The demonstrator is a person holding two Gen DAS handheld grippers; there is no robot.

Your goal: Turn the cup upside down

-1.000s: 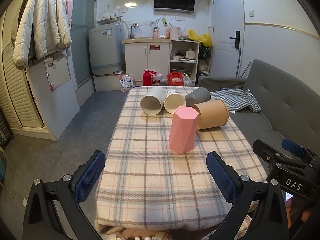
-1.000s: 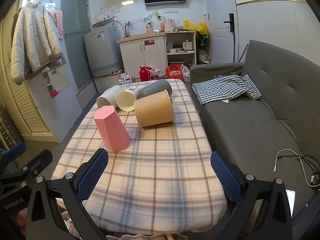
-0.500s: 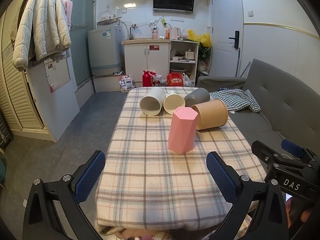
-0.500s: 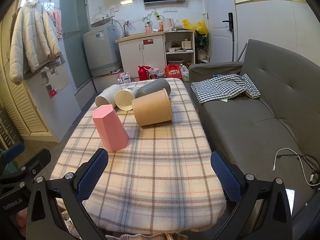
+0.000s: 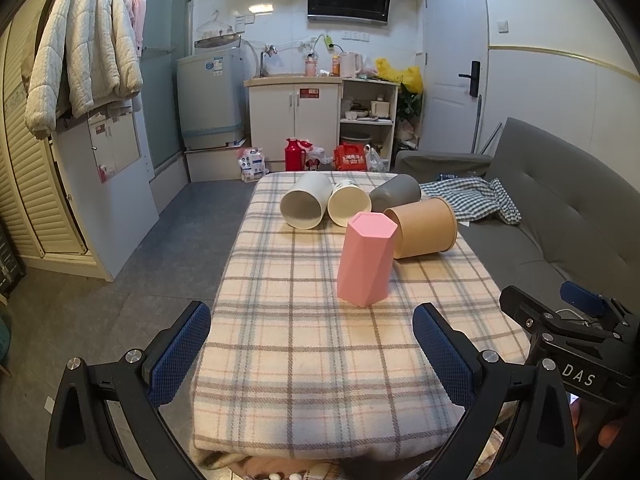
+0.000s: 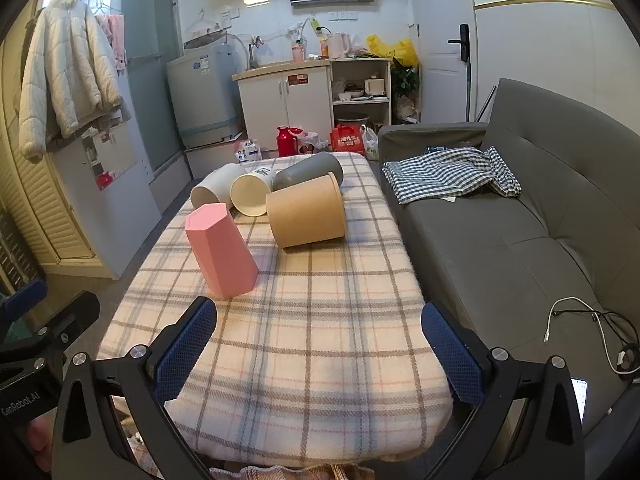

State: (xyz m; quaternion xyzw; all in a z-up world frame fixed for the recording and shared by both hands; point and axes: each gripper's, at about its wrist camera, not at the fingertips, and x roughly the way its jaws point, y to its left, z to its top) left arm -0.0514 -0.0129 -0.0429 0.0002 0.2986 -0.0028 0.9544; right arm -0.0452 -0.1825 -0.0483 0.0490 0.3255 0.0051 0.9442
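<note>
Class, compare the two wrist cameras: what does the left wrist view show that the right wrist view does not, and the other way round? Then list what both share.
Only the left wrist view shows the right gripper from outside, at its right edge. Only the right wrist view shows the white cable on the sofa, and the left gripper at its left edge. Both share the pink cup standing closed end up, four cups lying on their sides behind it, and the plaid tablecloth.

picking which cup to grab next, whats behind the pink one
Behind the pink cup lie four cups on their sides: brown, grey, cream, white. The brown cup's closed end is partly hidden.
</note>
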